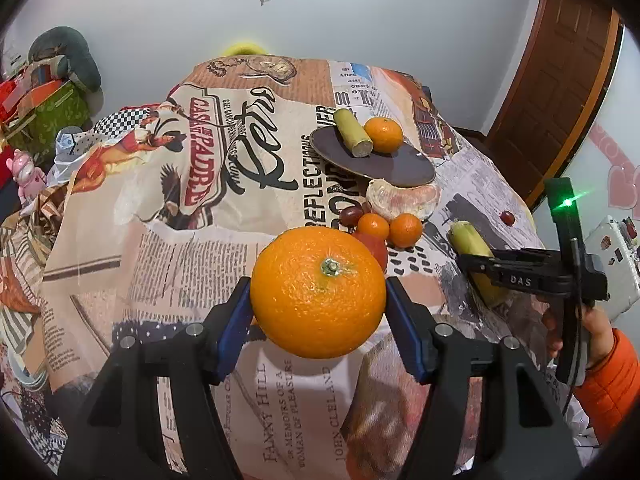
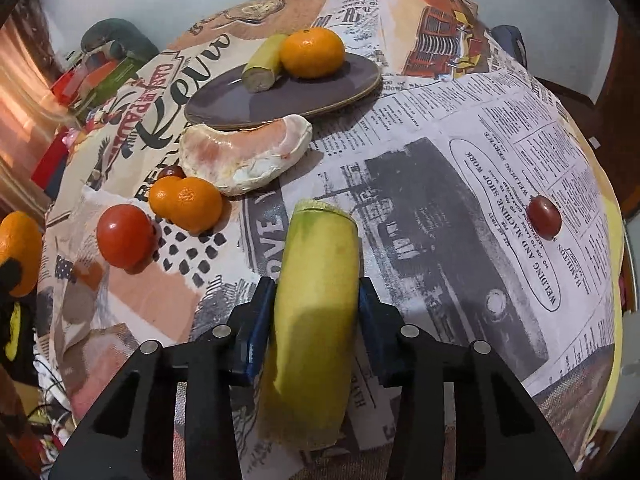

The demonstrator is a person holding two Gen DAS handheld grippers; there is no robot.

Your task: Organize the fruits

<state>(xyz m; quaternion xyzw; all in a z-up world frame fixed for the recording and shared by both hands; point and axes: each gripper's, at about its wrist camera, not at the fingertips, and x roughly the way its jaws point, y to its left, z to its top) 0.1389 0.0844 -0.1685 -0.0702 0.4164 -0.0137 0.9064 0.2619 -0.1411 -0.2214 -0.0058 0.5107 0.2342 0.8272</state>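
My left gripper (image 1: 319, 285) is shut on a large orange (image 1: 320, 300), held above the printed tablecloth with the stem end facing the camera. My right gripper (image 2: 316, 286) has its blue pads pressed on both sides of a yellow-green banana piece (image 2: 316, 320) that lies on the cloth; its jaws have just closed in on it. A dark plate (image 2: 280, 100) at the back holds another banana piece (image 2: 262, 66) and a mandarin (image 2: 312, 52). In the left wrist view the right gripper (image 1: 470, 262) sits at the right, over that banana piece (image 1: 468, 240).
Between the plate and the grippers lie a peeled pomelo segment (image 2: 248, 156), two small mandarins (image 2: 186, 202), a tomato (image 2: 124, 236) and a dark grape (image 2: 172, 172). Another grape (image 2: 544, 216) sits alone at the right. Cluttered boxes (image 1: 52, 108) stand left of the table, a wooden door (image 1: 560, 80) at right.
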